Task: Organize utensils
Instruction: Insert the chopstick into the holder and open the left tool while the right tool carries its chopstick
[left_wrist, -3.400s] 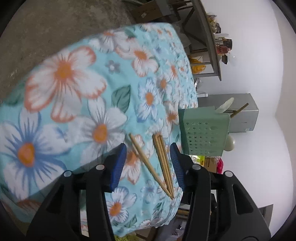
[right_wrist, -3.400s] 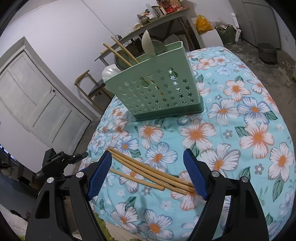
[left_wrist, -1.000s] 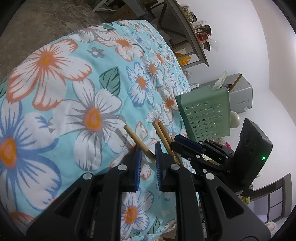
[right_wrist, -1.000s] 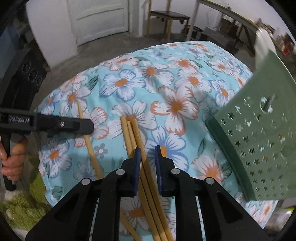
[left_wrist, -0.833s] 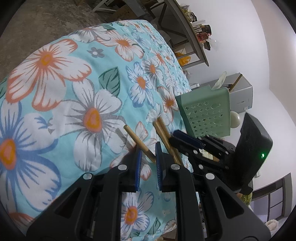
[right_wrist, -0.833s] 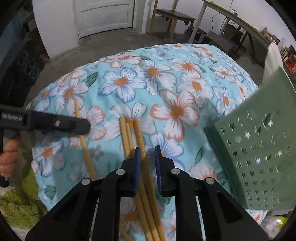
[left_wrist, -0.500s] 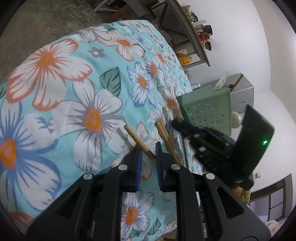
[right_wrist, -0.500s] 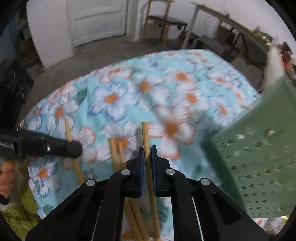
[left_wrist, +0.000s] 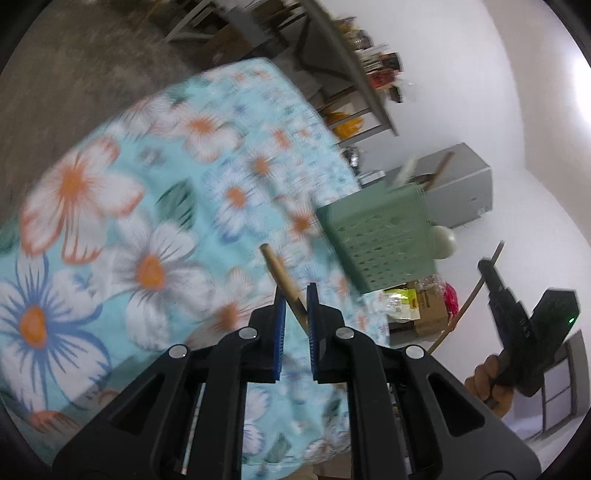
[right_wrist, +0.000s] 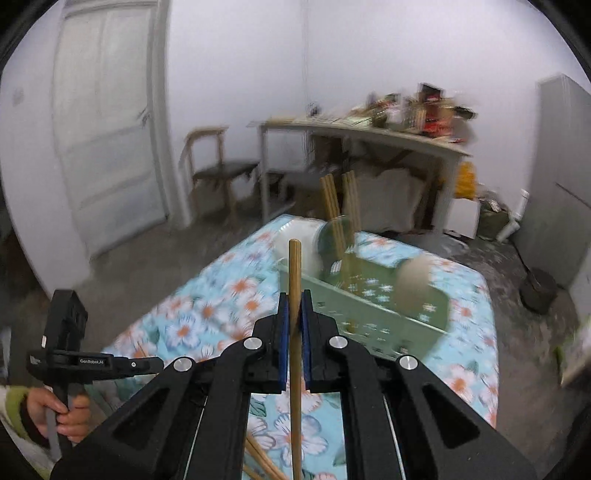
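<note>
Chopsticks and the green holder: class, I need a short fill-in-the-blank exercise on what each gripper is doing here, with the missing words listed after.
1. The right gripper is shut on one wooden ____.
2. The left gripper also grips a single chopstick, held above the ____-patterned tablecloth.
3. The perforated utensil holder is ____ in colour.
4. Standing in the holder are two more ____.

Missing words: chopstick; flower; green; chopsticks

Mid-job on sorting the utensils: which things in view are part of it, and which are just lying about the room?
Part of the job:
- chopstick clamped in the right gripper
- chopstick in the left gripper
- green holder
- loose chopsticks on the floral cloth

Lying about:
- chair
- cluttered side table
- grey cabinet
</note>
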